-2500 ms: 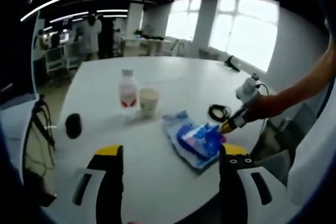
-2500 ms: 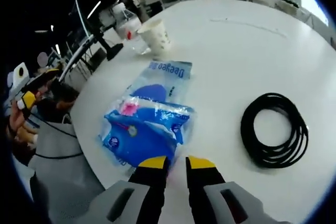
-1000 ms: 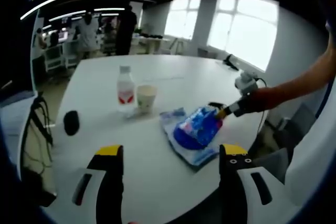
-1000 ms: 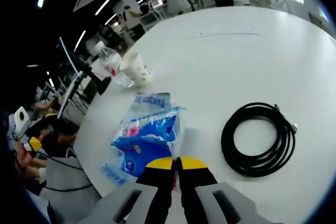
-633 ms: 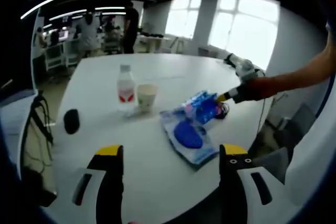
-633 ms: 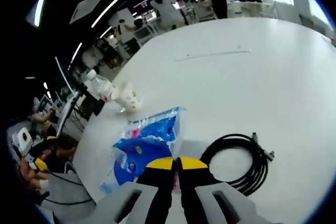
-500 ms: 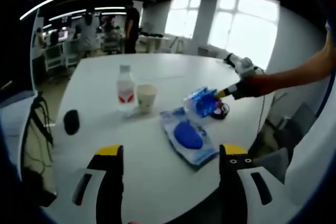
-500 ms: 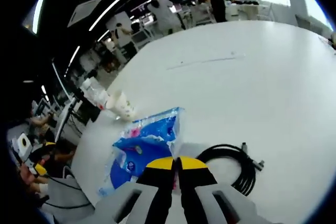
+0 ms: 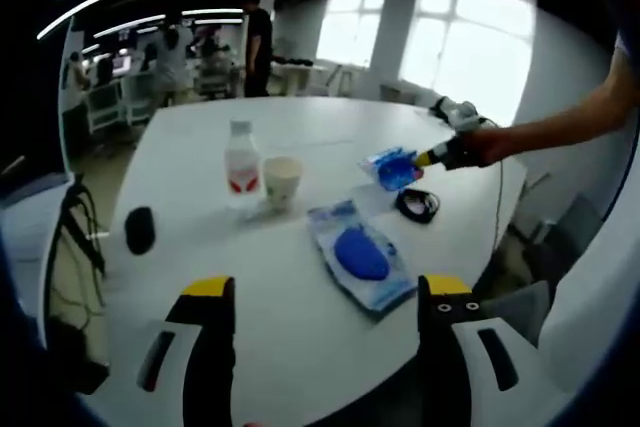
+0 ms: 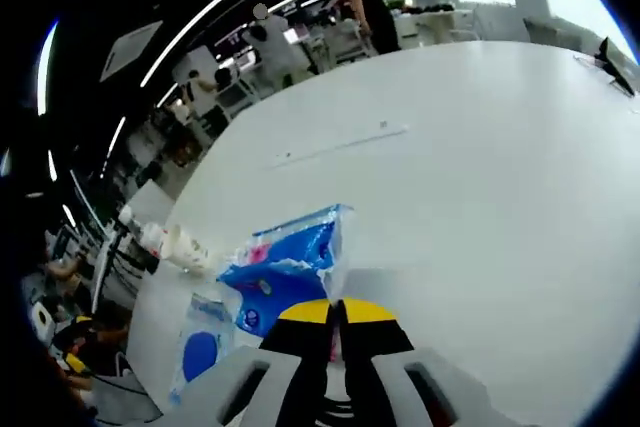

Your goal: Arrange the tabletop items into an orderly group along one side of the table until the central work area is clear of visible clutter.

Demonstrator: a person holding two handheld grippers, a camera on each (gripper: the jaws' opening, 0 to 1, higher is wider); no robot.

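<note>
My right gripper [image 10: 335,313] is shut on a blue plastic packet [image 10: 288,269] and holds it in the air above the white table [image 10: 480,147]. In the left gripper view the same packet [image 9: 393,167] hangs from the right gripper [image 9: 428,158], above and beyond a black cable coil [image 9: 418,205]. A second flat blue pack [image 9: 362,257] lies on the table in front of my left gripper [image 9: 328,293], which is open with nothing between its fingers. A water bottle [image 9: 239,163] and a paper cup [image 9: 282,182] stand side by side further left.
A small black object [image 9: 140,231] lies near the table's left edge. Below that edge a dark chair with straps [image 9: 68,277] stands. A person's arm [image 9: 560,127] reaches in from the right. People stand at desks in the background.
The right gripper closed on the blue packet, lifted it off the flat pack and carried it up past the cable coil toward the far side. The left gripper has stayed put.
</note>
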